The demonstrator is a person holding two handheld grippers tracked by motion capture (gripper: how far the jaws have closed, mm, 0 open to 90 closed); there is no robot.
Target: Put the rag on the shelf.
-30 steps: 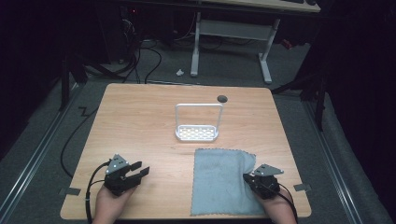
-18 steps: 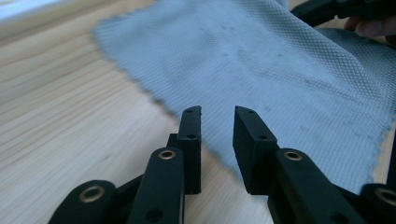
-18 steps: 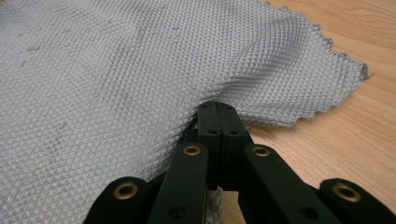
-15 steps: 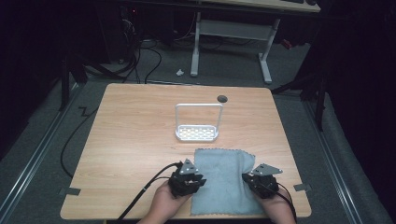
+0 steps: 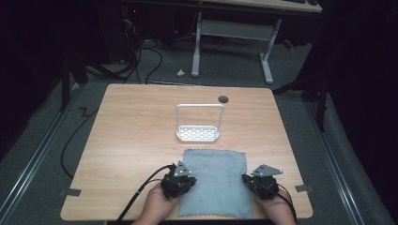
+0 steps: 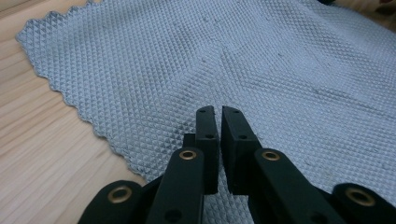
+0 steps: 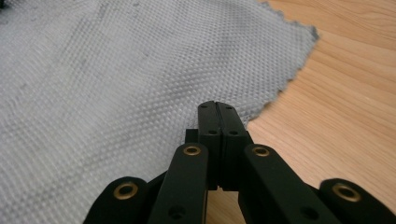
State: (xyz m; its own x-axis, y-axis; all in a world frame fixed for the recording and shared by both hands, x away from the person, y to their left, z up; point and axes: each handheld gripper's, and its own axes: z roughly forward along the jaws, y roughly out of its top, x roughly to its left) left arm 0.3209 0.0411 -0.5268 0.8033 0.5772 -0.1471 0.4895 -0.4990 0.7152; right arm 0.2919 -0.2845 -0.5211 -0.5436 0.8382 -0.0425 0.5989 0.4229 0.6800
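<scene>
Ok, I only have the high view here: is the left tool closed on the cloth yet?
Observer: No. In the left gripper view the left tool shows a narrow gap between its jaws with nothing in it. The grey cloth lies beneath.
Operator: And the right tool?
Observer: The right tool has its jaws pressed together, tips over the cloth's edge beside the bare table. I cannot tell whether they pinch fabric.
Operator: Any wrinkles near the left one?
Observer: A faint crease runs away ahead of its tips. The zigzag-cut edge beside it lies flat on the wood.
</scene>
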